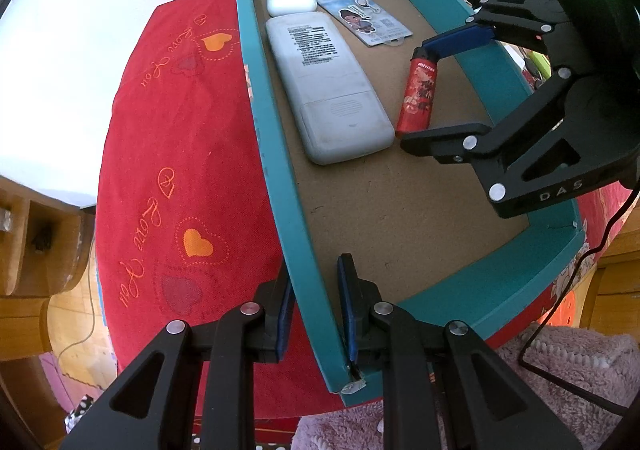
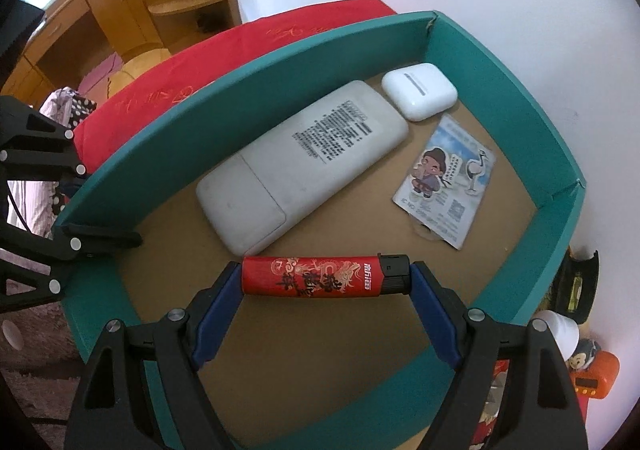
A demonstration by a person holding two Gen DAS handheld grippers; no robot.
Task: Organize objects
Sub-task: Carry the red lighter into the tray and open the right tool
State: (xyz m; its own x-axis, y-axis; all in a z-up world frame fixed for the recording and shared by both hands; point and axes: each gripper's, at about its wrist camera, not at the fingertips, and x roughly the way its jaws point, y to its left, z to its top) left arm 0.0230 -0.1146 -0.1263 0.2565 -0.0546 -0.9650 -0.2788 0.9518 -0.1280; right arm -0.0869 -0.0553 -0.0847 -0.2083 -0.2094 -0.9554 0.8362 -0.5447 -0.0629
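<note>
While you are steadying the teal tray (image 1: 276, 169) with your left gripper (image 1: 316, 302), its fingers are pinching the tray's near wall so the tray is not sliding on the red cloth (image 1: 168, 153). Your right gripper (image 2: 326, 280) is clasping the red lighter (image 2: 312, 276) end to end, inside the tray beside the white remote (image 2: 296, 161). Bare cardboard floor is lying nearer you; earbud case (image 2: 420, 95) and card (image 2: 446, 179) are occupying the far end.

Black gripper (image 2: 326, 282) frames, blue pads (image 2: 210, 324), silver screws.
</note>
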